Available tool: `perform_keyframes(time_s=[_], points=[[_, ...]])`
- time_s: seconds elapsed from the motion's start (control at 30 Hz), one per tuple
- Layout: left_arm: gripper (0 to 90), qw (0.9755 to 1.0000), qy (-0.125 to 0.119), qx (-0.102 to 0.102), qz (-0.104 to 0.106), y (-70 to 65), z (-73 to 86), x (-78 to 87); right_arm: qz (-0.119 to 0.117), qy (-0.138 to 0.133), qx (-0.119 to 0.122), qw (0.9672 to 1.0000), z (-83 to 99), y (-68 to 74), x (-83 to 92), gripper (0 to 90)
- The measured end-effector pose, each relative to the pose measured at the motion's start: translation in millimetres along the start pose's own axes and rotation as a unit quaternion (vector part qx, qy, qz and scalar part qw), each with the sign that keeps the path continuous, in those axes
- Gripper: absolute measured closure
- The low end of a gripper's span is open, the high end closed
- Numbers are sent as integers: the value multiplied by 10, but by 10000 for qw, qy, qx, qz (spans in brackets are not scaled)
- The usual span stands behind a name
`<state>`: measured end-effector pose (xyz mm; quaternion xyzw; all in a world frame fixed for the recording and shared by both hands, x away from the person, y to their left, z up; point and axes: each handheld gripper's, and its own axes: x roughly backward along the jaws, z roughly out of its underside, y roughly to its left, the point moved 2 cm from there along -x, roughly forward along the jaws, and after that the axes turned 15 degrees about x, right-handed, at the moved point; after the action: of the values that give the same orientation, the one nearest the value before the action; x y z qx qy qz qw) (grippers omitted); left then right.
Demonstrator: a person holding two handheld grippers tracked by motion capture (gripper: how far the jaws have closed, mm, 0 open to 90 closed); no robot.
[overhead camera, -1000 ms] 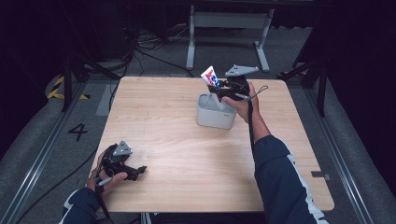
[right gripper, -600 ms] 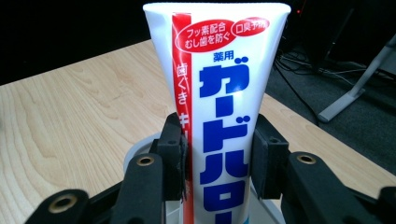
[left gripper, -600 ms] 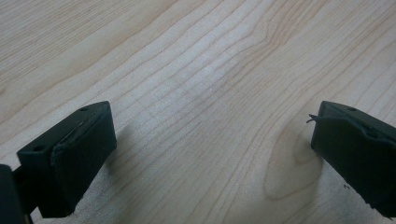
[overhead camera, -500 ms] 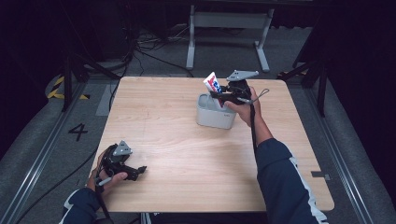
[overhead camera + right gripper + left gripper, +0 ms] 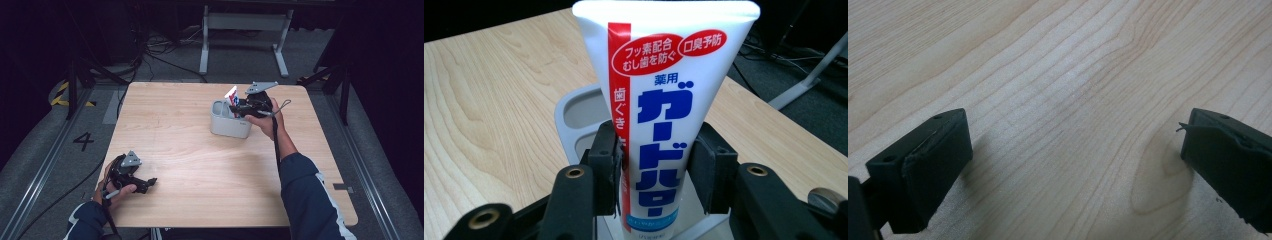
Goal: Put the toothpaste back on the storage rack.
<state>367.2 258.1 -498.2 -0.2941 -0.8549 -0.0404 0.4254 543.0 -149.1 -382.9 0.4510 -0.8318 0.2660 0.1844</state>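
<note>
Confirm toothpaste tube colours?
Toothpaste tube: white, red side stripe, blue lettering; clearest in the right gripper view.

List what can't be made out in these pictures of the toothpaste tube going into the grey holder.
- Toothpaste tube: its cap end is hidden, in the right gripper view by the right gripper, in the high view by the grey holder.
- Holder's compartments: too small in the high view; the tube covers most in the right gripper view.
- Tube's print: too small to read in the high view.
- Left gripper: jaw bases cut off by the frame edge.
</note>
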Motion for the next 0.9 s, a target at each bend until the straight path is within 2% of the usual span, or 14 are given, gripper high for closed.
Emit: perform_keyframes(time_s=[0.2, 0.3, 0.47, 0.8, 0.9], points=[[4, 10000, 0, -1, 0, 0, 0, 0, -22, 59, 16, 10000, 34, 15, 9, 599], [4, 10000, 0, -2, 0, 0, 0, 0, 1, -4, -41, 10000, 57, 13, 40, 595], [4, 10000, 0, 1, 1, 0, 0, 0, -13, 80, 1, 10000, 86, 34, 52, 588], [4, 10000, 0, -1, 0, 0, 0, 0, -27, -11, -81, 10000, 98, 57, 78, 548], [4, 10000, -2, -1, -1, 0, 0, 0, -34, -132, -123, 9998, 86, 75, 91, 553]])
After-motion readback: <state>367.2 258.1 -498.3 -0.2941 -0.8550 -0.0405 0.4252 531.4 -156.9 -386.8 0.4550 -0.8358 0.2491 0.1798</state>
